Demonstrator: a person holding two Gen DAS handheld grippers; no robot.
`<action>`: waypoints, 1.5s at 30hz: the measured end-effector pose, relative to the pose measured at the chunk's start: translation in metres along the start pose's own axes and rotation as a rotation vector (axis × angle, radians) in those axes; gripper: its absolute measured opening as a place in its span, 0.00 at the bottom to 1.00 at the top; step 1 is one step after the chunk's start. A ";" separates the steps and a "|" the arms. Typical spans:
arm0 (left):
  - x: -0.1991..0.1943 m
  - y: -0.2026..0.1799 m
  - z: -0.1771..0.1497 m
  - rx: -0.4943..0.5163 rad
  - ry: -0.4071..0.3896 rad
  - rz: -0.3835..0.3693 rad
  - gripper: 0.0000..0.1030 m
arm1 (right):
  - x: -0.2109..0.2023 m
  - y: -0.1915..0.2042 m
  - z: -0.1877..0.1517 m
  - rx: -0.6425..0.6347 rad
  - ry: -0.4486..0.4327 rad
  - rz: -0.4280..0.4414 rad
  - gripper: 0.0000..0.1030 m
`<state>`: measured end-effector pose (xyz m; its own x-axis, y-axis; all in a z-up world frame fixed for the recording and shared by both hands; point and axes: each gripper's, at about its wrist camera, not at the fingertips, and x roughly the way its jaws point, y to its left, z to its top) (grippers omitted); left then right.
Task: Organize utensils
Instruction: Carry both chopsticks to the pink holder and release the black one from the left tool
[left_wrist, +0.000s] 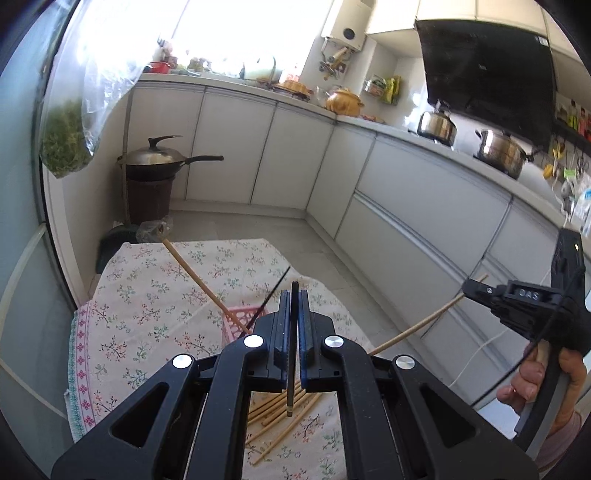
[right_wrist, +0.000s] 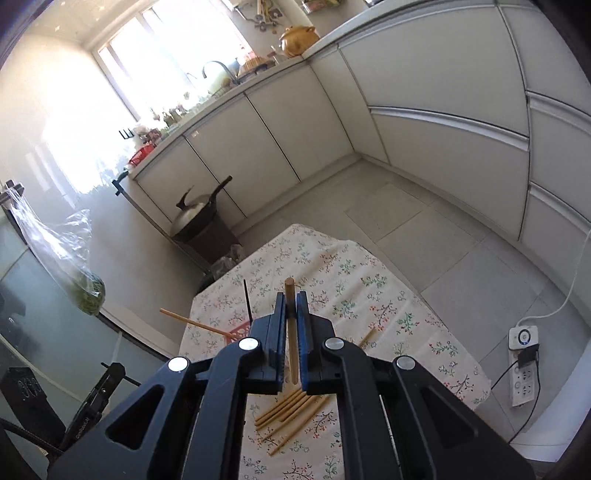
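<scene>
**Each gripper clamps one chopstick above the floral cloth**

At the far left of the left wrist view, a clear plastic bag of green leaves (left_wrist: 66, 147) hangs against the glare of the window, its top washed out. Below it a dark lidded wok (left_wrist: 159, 158) sits on a brown bin, whose base is cut off by the table. The table wears a cream tablecloth printed with small flowers (left_wrist: 147, 295). On it stands a pink slotted plastic basket (left_wrist: 236, 321), mostly hidden behind the tool; a pale bamboo chopstick (left_wrist: 199, 280) and a thin black chopstick (left_wrist: 271, 299) lean out of it, their lower ends out of sight.

In the middle, the left gripper (left_wrist: 294, 306) is closed tight on a dark chopstick (left_wrist: 291, 384), held upright between the blue pads, its tip poking above them. Under the gripper lies a loose heap of bamboo chopsticks (left_wrist: 280, 413), partly covered by the black frame, so their count cannot be made out.

Toward the right, the right gripper (left_wrist: 471, 288) is seen side on, a hand (left_wrist: 532, 384) around its handle. It pinches a long light bamboo chopstick (left_wrist: 417, 328), well above the table; the chopstick's near end disappears behind the left tool.

From the right wrist view, that same stick (right_wrist: 291, 332) stands between closed pads, with the heap (right_wrist: 288, 410) on the cloth below. A white power strip (right_wrist: 522, 369) lies on the floor tiles at the right edge.
</scene>
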<state>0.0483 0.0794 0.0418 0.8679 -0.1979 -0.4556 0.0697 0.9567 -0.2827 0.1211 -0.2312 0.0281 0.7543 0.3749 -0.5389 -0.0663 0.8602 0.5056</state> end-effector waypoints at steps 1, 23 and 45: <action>-0.002 0.001 0.004 -0.012 -0.015 0.002 0.03 | -0.005 0.002 0.004 0.002 -0.017 0.010 0.05; 0.077 0.056 0.055 -0.202 -0.067 0.099 0.06 | 0.014 0.045 0.038 -0.022 -0.056 0.093 0.06; 0.061 0.068 0.052 -0.224 -0.067 0.152 0.33 | 0.105 0.086 0.034 -0.080 0.074 0.048 0.06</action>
<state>0.1319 0.1434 0.0389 0.8913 -0.0341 -0.4521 -0.1678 0.9015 -0.3989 0.2171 -0.1297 0.0380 0.6989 0.4383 -0.5652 -0.1556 0.8645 0.4780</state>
